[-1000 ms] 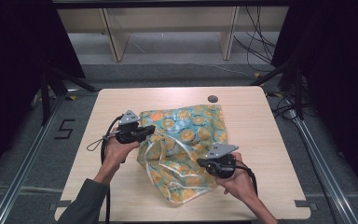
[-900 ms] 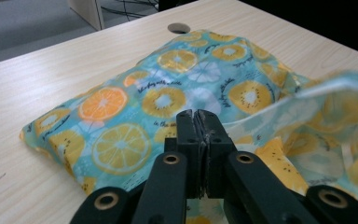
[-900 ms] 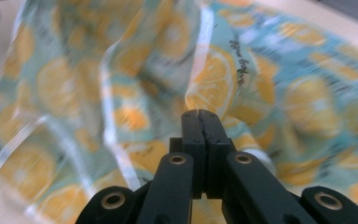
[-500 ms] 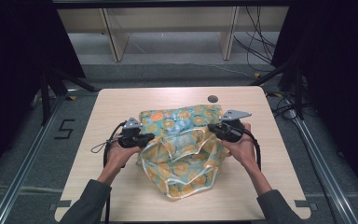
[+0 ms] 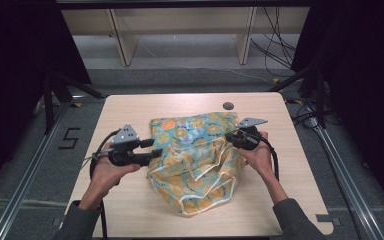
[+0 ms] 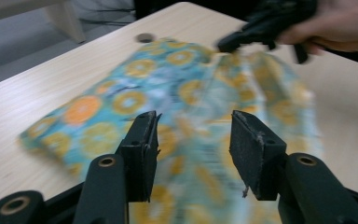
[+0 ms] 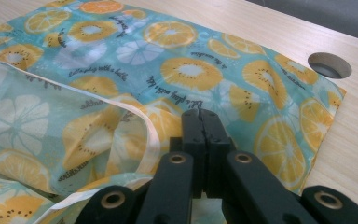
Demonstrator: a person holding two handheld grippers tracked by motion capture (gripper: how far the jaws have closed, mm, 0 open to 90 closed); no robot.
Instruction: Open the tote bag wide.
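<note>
A teal cloth [image 5: 195, 155] printed with orange and yellow citrus slices lies rumpled mid-table, its far part flat. At the cloth's left edge my left gripper [image 5: 156, 148] is open. Its jaws have just been opening, and in the left gripper view [image 6: 193, 126] nothing sits between them, with the cloth [image 6: 121, 98] blurred beyond. My right gripper [image 5: 228, 137] is shut on a raised fold of the cloth at its right side. In the right gripper view the closed jaws [image 7: 200, 114] pinch the fabric [image 7: 191, 70], and a hemmed flap curls up to their left.
A round cable hole [image 5: 228, 106] is cut into the wooden table [image 5: 130, 107] just beyond the cloth's far right corner. Bare wood surrounds the cloth. Shelving legs and cables stand on the floor beyond the table's far edge.
The right gripper carried its cloth fold from the near right to the far right, then held. The left gripper opened, let the cloth go and drew back left.
</note>
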